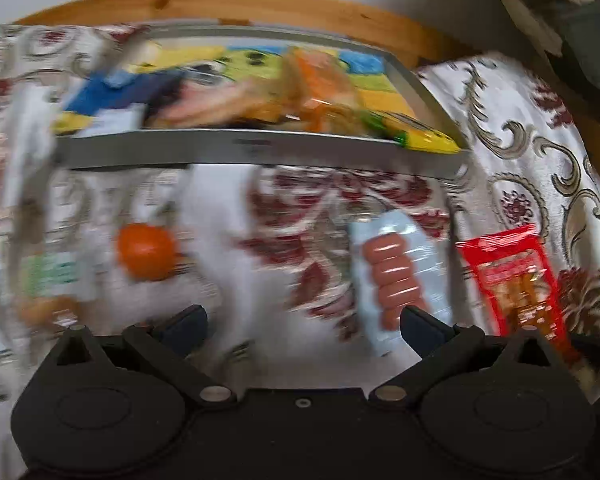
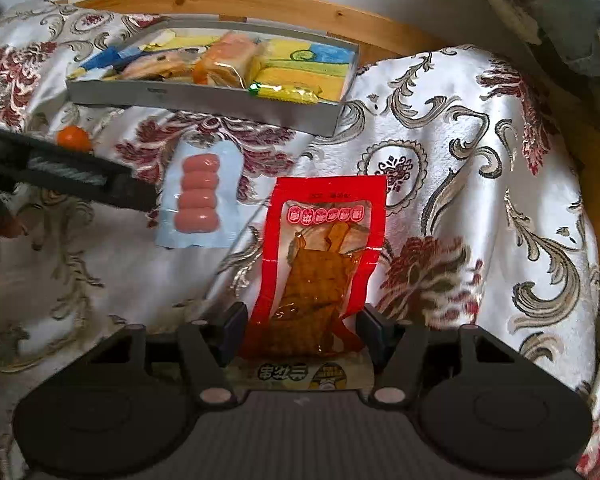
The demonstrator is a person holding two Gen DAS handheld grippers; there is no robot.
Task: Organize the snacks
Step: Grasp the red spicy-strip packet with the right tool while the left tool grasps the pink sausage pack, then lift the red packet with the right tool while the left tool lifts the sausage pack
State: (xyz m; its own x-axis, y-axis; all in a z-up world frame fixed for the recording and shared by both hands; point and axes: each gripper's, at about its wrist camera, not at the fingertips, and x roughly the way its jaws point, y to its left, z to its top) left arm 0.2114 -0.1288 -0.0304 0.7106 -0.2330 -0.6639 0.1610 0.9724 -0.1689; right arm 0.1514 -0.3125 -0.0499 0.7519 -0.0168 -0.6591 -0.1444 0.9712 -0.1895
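Note:
A grey tray (image 2: 204, 98) at the back of the cloth holds several snack packs, orange and yellow among them. In front of it lie a pale blue pack of pink sausages (image 2: 199, 196) and a red pack of brown snack pieces (image 2: 324, 248). My right gripper (image 2: 303, 328) has its pads pressed against the sides of the red pack's near end, which looks pinched. In the blurred left wrist view, my left gripper (image 1: 302, 330) is open with only cloth between its fingers. The sausage pack (image 1: 396, 276) is just ahead to its right and the red pack (image 1: 516, 280) further right.
A small orange fruit (image 1: 148, 252) and a green-and-white pack (image 1: 56, 276) lie to the left on the floral cloth (image 2: 460, 160). A wooden edge (image 2: 260, 4) runs behind the tray. The left gripper's dark body (image 2: 80, 176) crosses the right wrist view.

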